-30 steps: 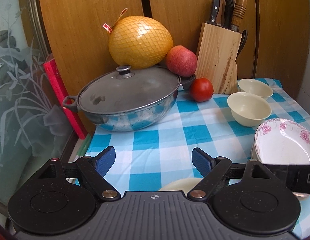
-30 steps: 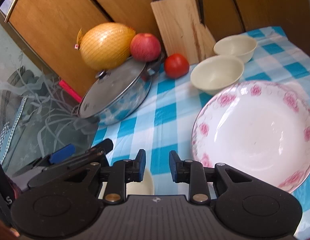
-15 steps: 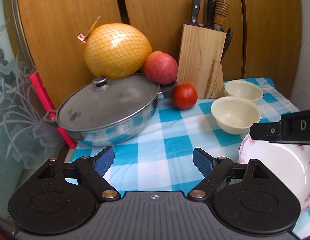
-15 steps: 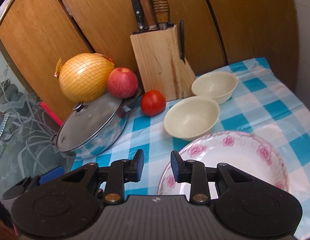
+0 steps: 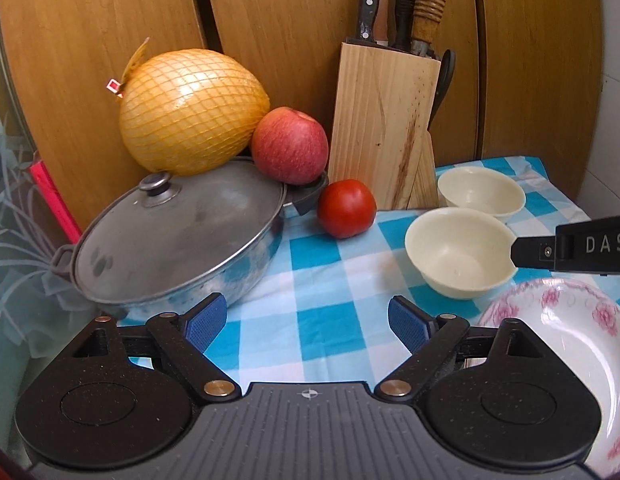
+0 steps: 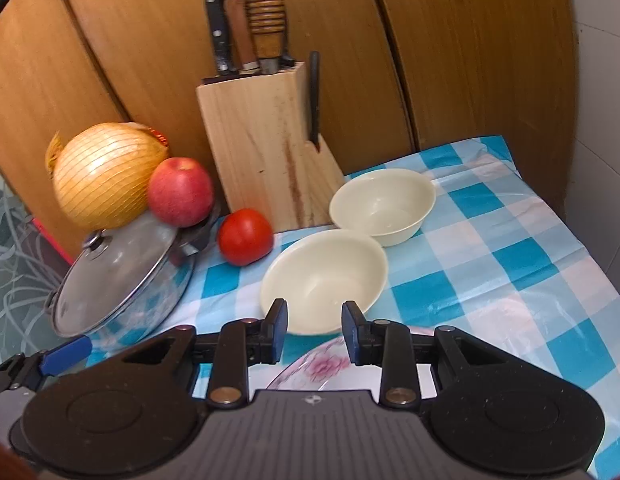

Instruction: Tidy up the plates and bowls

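Both grippers moved forward since a second ago: right one now over the near bowl instead of the plate, and the small dish under the left is out of view

Cloth [image 5: 310, 280] blue-white check, covers the table to the wood panels. Pot [image 5: 170, 232] lidded, far left, pomelo [image 5: 190, 112] resting on its lid, apple [image 5: 289, 145] on its rear handle. Knife block [image 5: 384, 128] at the back wall, centre. Plate [image 5: 582, 344] pink-flowered, near right, partly under both grippers. Near bowl [image 6: 324, 276] cream, upright, just past the plate; far bowl [image 6: 384, 204] same type, touching or almost touching it, beside the block. Tomato [image 6: 245, 236] between pot and near bowl, on the cloth.

Left gripper [image 5: 308, 322] wide apart, nothing between the pads, hovering over bare cloth next to the pot. Right gripper [image 6: 315, 330] jaws partly parted, holding nothing, fingertips [image 6: 279, 316] at the near bowl's front rim, plate edge below it; contact with the rim unclear
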Demonstrator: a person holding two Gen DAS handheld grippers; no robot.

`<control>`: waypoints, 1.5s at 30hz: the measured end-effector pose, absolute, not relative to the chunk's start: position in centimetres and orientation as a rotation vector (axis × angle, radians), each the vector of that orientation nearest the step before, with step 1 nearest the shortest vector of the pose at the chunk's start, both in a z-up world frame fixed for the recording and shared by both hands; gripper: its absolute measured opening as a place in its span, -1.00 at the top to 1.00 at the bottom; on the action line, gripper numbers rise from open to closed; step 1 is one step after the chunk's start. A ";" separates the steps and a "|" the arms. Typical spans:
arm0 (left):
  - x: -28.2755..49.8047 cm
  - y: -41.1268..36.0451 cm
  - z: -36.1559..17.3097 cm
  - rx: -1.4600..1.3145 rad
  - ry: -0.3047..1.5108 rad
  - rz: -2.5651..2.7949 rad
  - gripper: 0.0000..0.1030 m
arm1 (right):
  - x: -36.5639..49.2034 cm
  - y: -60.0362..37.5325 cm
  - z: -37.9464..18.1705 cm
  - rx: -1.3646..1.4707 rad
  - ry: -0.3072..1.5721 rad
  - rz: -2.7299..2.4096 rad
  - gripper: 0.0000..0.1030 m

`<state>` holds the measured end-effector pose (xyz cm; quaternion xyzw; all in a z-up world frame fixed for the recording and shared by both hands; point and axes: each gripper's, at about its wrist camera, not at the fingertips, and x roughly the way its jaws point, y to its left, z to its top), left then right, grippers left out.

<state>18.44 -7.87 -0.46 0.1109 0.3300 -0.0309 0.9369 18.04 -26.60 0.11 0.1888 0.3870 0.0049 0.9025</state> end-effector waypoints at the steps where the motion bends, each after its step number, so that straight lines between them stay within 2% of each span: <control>1: 18.8 -8.0 -0.5 0.225 0.675 -0.064 -0.79 | 18.3 -26.8 -0.1 0.392 0.803 0.005 0.44; 20: 23.8 -9.7 -1.7 0.209 0.736 -0.088 -0.80 | 22.4 -29.7 -3.8 0.430 0.889 -0.061 0.44; 36: 27.7 -10.2 -3.6 0.011 0.912 -0.213 -0.80 | 24.1 -31.0 -6.0 0.541 0.941 -0.078 0.43; 38: 28.1 -10.5 -4.2 0.024 0.922 -0.203 -0.75 | 24.2 -30.9 -6.3 0.535 0.950 -0.080 0.43; 42: 28.8 -10.4 -5.3 -0.002 0.972 -0.203 -0.38 | 24.8 -30.6 -6.7 0.532 0.976 -0.076 0.45; 44: 29.2 -10.1 -5.6 -0.046 1.001 -0.219 -0.21 | 25.0 -30.5 -6.8 0.532 0.982 -0.063 0.55; 45: 29.3 -10.0 -5.7 -0.061 1.009 -0.229 -0.13 | 25.0 -30.4 -6.9 0.538 0.984 -0.057 0.66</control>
